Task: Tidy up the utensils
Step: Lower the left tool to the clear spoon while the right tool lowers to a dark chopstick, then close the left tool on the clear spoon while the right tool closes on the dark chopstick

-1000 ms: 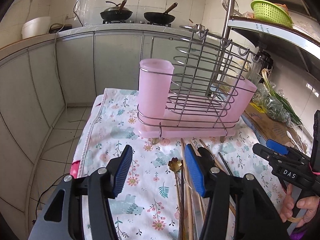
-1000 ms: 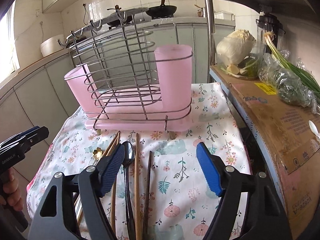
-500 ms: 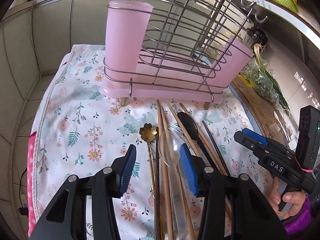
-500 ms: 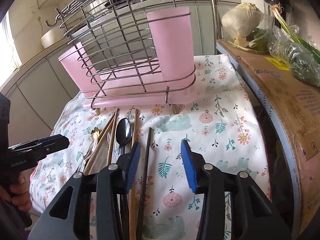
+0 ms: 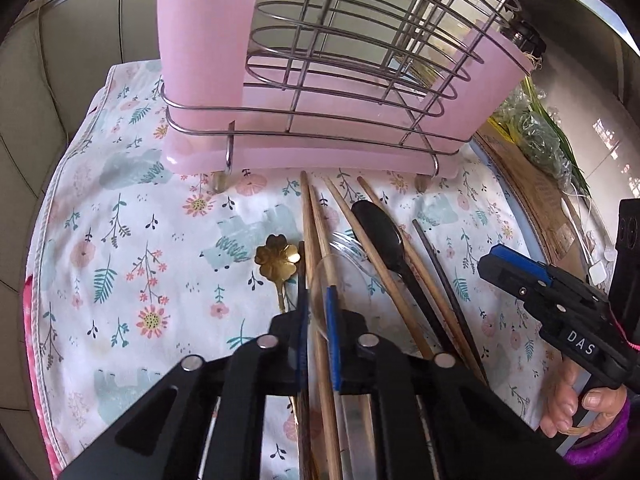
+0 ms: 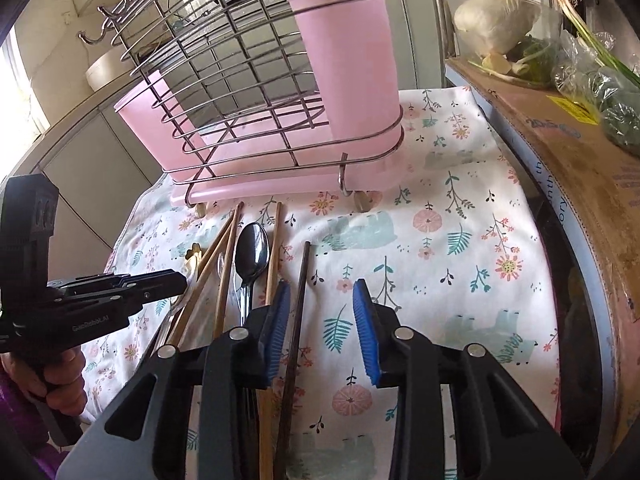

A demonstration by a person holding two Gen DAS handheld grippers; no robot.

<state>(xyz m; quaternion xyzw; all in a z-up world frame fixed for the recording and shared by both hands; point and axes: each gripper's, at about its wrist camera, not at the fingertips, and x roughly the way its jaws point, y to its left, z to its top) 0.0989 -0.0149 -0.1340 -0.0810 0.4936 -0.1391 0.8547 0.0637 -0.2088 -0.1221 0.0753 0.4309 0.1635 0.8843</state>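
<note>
Several utensils lie side by side on the floral cloth [image 5: 132,280] in front of the pink holder with its wire rack [image 5: 320,100]: a gold flower spoon [image 5: 276,260], a black spoon [image 5: 380,232], wooden chopsticks and a clear plastic spoon. My left gripper [image 5: 316,296] is low over them, shut on a wooden chopstick [image 5: 310,220], where the clear spoon's bowl [image 5: 344,256] overlaps it. My right gripper [image 6: 322,320] is closing around a dark chopstick [image 6: 302,280] that lies near its left pad; the pads are not pressing on it.
A cardboard box [image 6: 580,160] runs along the right side of the cloth, with a cabbage [image 6: 496,20] and bagged greens [image 6: 592,80] on it. Grey cabinets [image 5: 60,80] stand beyond the table's left edge. A hand [image 5: 576,404] holds the right gripper's handle.
Both grippers came down and tilted towards the utensils. The left jaws went from wide open to shut on the wooden chopstick. The right jaws narrowed around the dark chopstick.
</note>
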